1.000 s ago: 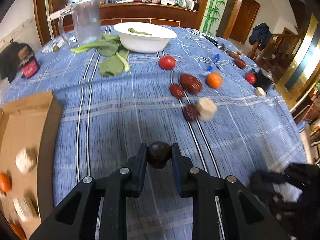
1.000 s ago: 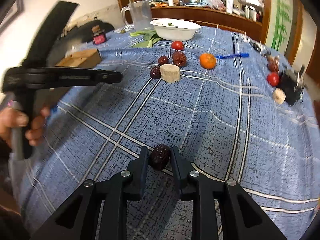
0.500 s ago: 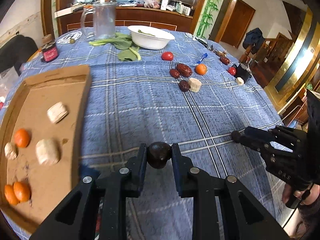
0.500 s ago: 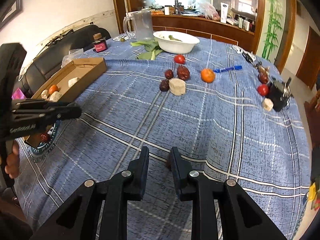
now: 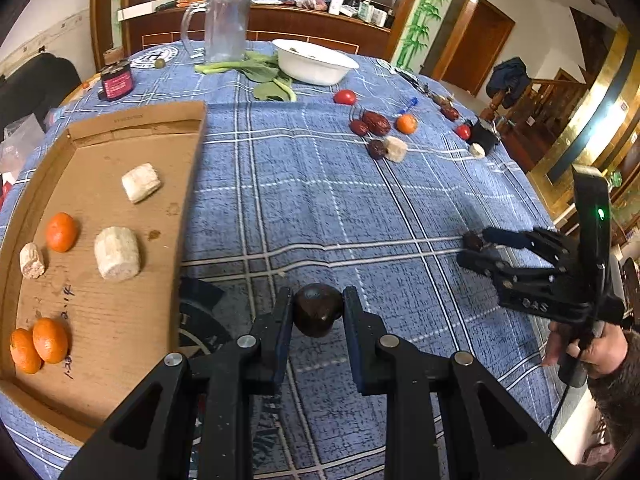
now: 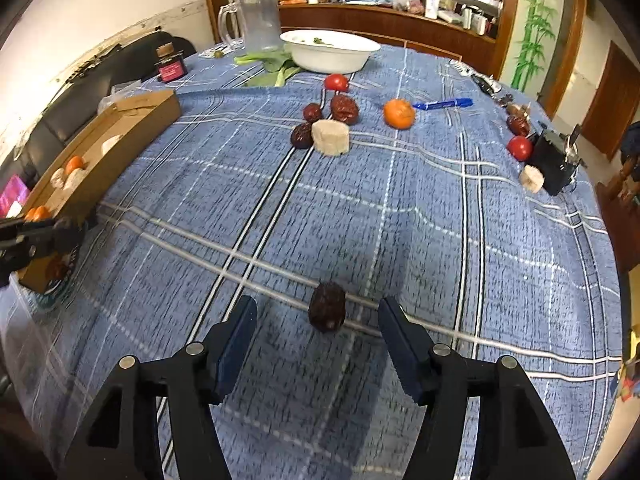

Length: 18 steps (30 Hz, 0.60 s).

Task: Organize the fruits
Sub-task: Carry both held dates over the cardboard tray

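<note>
Over the surface [image 6: 440, 216], we tilt both grippers downward: our left fingers [image 5: 282, 320] clamp a date [image 5: 318, 310]; our right fingers [image 6: 240, 332] are opening, another date [image 6: 327, 312] lying untouched between them at 12 o'clock.

In the right wrist view, the shallow brown cardboard tray [image 6: 120, 136] hid most of its contents behind its near wall; small items beside the black box [image 6: 554, 162] were too small to tell.
</note>
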Each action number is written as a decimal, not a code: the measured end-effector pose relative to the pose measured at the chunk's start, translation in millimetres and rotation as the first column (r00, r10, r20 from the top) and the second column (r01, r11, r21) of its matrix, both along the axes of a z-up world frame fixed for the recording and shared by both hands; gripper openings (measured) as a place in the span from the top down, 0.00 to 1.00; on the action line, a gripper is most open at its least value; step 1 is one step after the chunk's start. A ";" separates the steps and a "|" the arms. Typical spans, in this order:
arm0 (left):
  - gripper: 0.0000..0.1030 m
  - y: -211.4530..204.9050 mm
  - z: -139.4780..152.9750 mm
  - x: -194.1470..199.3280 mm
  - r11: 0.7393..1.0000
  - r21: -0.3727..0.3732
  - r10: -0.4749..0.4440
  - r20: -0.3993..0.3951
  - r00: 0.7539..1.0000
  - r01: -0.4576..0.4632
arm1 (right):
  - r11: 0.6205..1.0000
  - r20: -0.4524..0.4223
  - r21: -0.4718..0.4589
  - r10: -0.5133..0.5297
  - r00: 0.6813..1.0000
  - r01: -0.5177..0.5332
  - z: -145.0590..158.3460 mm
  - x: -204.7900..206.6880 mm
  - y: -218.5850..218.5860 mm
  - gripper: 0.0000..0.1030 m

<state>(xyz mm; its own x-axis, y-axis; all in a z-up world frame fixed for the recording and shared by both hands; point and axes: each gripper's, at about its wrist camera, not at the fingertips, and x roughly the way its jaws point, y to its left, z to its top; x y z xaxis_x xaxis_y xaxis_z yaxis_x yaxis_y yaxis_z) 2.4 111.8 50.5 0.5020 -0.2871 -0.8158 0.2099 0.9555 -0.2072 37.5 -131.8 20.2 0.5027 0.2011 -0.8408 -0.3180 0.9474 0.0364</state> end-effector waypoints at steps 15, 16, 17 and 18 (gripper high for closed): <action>0.78 -5.3 9.8 -4.1 0.999 -0.053 -0.010 0.019 1.000 0.011 | 0.999 0.040 -0.019 0.037 0.999 -0.036 27.5 -17.2 7.7 0.81; 0.78 -3.0 13.3 -4.5 0.998 -0.056 -0.008 0.027 1.000 0.009 | 0.999 0.051 -0.024 0.042 0.998 -0.041 31.2 -18.6 10.0 0.81; 0.78 -1.2 15.9 -4.7 0.998 -0.057 -0.005 0.032 0.999 0.007 | 0.998 0.061 -0.024 0.052 0.997 -0.051 35.6 -19.1 14.6 0.81; 0.78 0.8 19.0 -5.0 0.998 -0.056 -0.002 0.039 0.999 0.004 | 0.998 0.065 -0.023 0.059 0.996 -0.058 37.9 -18.8 17.9 0.81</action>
